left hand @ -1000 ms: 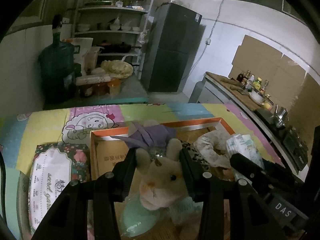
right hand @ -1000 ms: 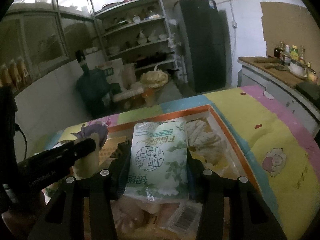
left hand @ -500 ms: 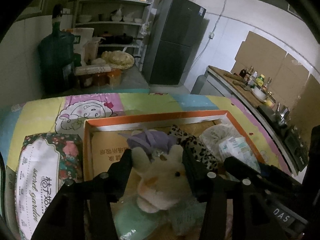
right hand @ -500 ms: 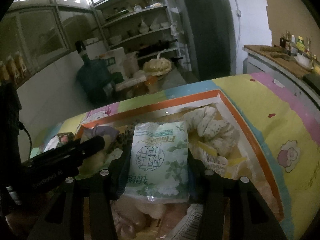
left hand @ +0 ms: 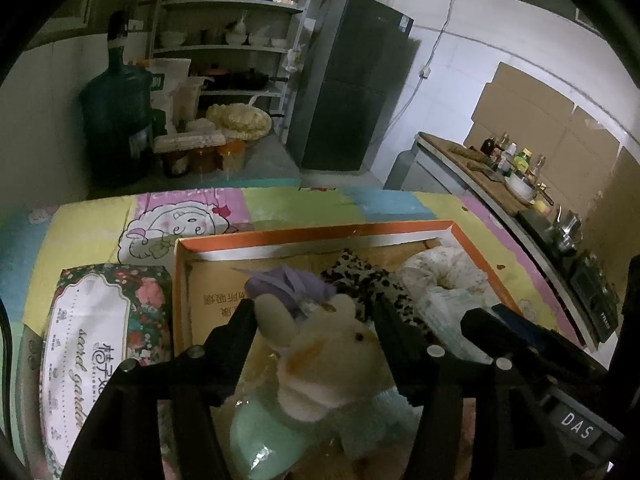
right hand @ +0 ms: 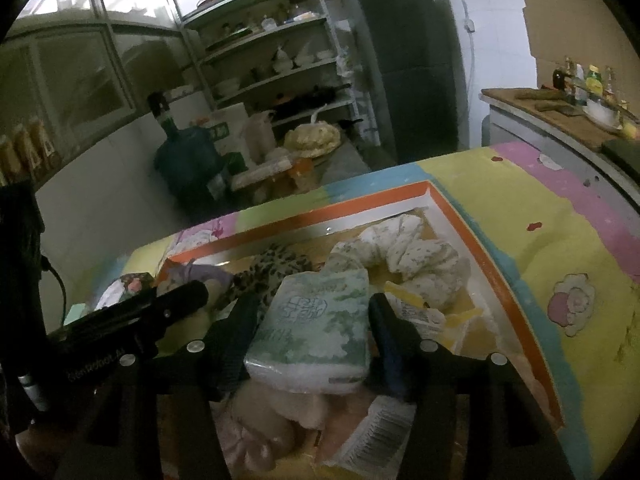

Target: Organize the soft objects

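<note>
Left hand-held gripper [left hand: 314, 320] squeezed cream bunny toy [left hand: 334, 364] by head, over orange-edged box [left hand: 312, 234]. Right hand-held gripper [right hand: 310, 316] pinched green tissue pack [right hand: 316, 328], tilted, also over box. Inside box: purple cloth [left hand: 288, 286], leopard-spot cloth [left hand: 364, 280], white dotted ring cushion [right hand: 404, 256]. Flowery tissue pack [left hand: 92, 344] lay just left of box, outside it. Box sat on desk with colorful cartoon cover [right hand: 560, 248].

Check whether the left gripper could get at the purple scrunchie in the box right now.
Probably not: the left gripper is shut on the plush rabbit, which sits between its fingers and the purple scrunchie just beyond.
</note>
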### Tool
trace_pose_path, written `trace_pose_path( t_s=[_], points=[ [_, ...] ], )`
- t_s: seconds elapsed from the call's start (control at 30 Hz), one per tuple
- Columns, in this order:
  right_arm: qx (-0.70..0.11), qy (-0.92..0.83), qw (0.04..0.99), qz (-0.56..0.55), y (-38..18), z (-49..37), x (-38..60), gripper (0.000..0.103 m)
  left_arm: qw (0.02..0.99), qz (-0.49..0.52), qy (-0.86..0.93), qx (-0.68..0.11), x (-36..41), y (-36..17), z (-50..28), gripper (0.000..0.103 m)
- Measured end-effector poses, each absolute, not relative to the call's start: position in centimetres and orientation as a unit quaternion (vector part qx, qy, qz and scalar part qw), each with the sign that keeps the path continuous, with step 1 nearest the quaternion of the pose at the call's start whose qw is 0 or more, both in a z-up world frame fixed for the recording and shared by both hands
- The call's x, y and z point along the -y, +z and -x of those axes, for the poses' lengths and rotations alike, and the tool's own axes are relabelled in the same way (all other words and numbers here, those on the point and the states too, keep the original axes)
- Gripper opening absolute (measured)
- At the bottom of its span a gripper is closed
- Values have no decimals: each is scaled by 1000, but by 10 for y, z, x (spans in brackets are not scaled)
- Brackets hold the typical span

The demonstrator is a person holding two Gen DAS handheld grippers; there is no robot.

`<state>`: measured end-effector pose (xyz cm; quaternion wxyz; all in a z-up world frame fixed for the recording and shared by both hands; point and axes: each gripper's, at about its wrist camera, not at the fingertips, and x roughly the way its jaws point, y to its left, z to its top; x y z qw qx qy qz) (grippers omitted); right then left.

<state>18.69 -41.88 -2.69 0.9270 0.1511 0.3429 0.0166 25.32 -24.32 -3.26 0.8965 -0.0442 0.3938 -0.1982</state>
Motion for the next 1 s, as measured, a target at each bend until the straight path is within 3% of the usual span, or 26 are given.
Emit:
trace_pose_path(
  t_s=[1.0],
  points=[
    [-285,-16,948,-139,14,-98,389,60,922,35,-218,-317,203,10,-156,62]
  ],
)
